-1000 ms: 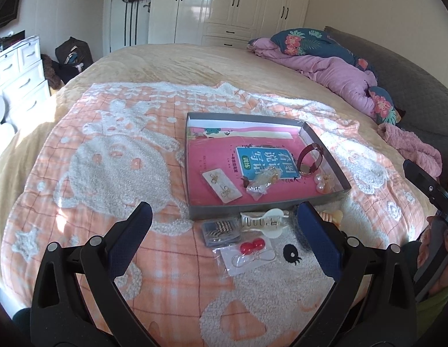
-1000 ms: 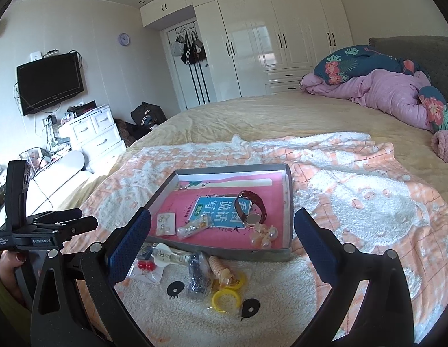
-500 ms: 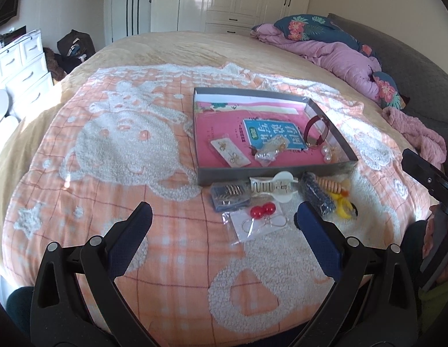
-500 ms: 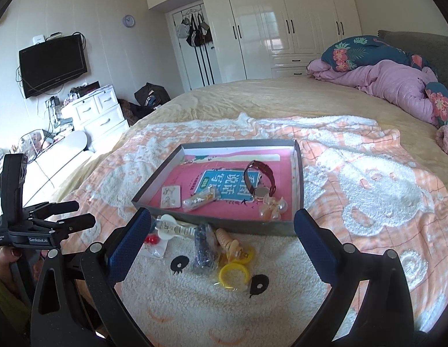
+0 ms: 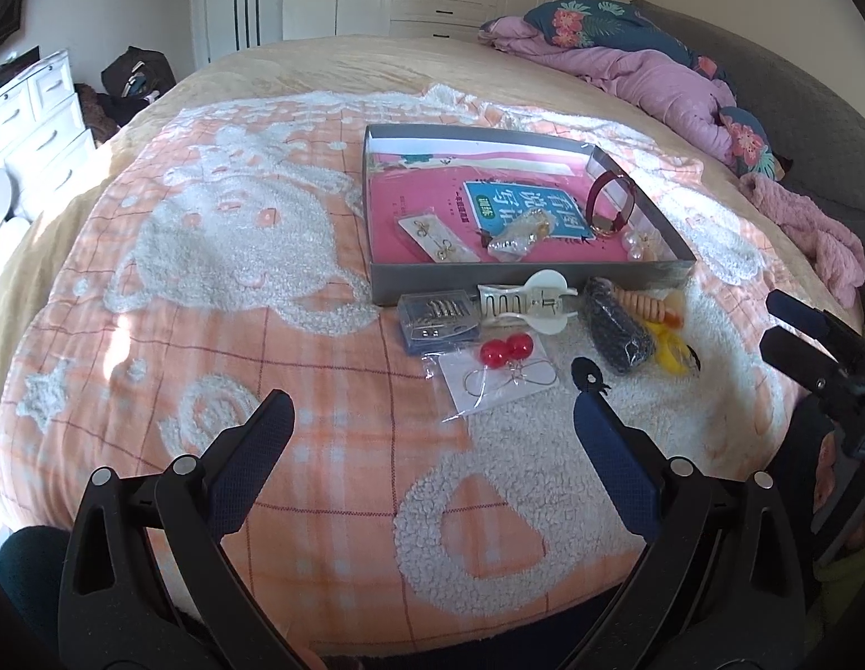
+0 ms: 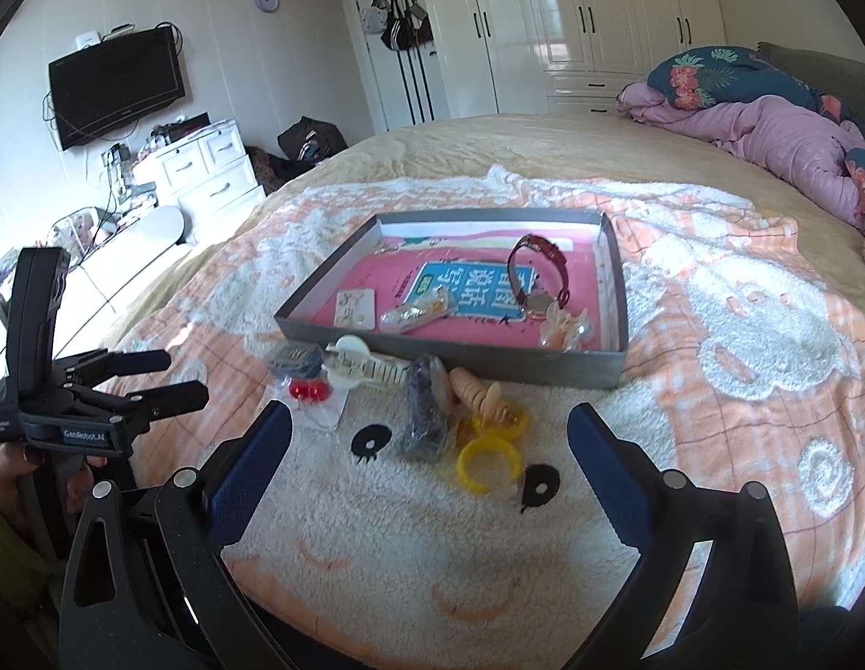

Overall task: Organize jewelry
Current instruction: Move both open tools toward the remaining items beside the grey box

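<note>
A bed with an orange and white blanket. On it lies a shallow grey tray with a pink lining. Inside the tray already: a red-strapped watch, a card of earrings, a small clear bag and pearly beads. Just in front of the tray, on the blanket, wait a box of hairpins, a white hair claw, a packet with red ball earrings, a dark pouch, a wooden clip and yellow rings. The left gripper and right gripper both hover short of these items, jaws spread wide, holding nothing. The sorting looks partly done, with roughly half the pieces left outside the tray
</note>
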